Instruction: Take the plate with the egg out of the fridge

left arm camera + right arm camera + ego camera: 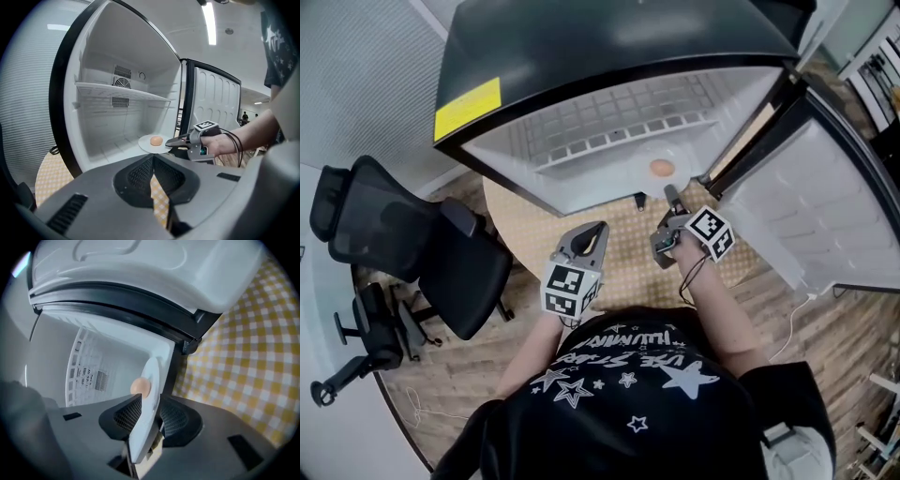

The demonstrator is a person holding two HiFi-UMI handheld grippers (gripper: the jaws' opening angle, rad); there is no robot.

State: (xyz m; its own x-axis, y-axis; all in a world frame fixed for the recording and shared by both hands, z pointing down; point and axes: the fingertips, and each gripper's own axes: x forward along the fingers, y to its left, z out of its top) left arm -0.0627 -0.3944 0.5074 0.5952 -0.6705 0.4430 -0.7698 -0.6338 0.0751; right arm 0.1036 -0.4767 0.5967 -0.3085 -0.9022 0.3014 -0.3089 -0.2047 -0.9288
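The right tongs reach forward into the open fridge. The near rim of the white plate lies between their jaws. In the right gripper view the plate runs edge-on up through the gap. The jaws stand a little apart on either side of it, so they look open around the rim and not clamped on it. The egg sits on the plate just past the jaw tips. From the left gripper view, the plate rests at the front edge of the fridge floor, with the egg on top and the right tongs at its rim.

The left tongs are beside the right pair and nearer the person, outside the fridge. They are closed with nothing in them: the tips meet, and only a sliver of checked tablecloth shows below the tips.

A wire shelf crosses the fridge above and beyond the plate. The fridge door stands open to the right of the right tongs. A black office chair is well off to the left of the left tongs. The round table under the fridge lies below both pairs.
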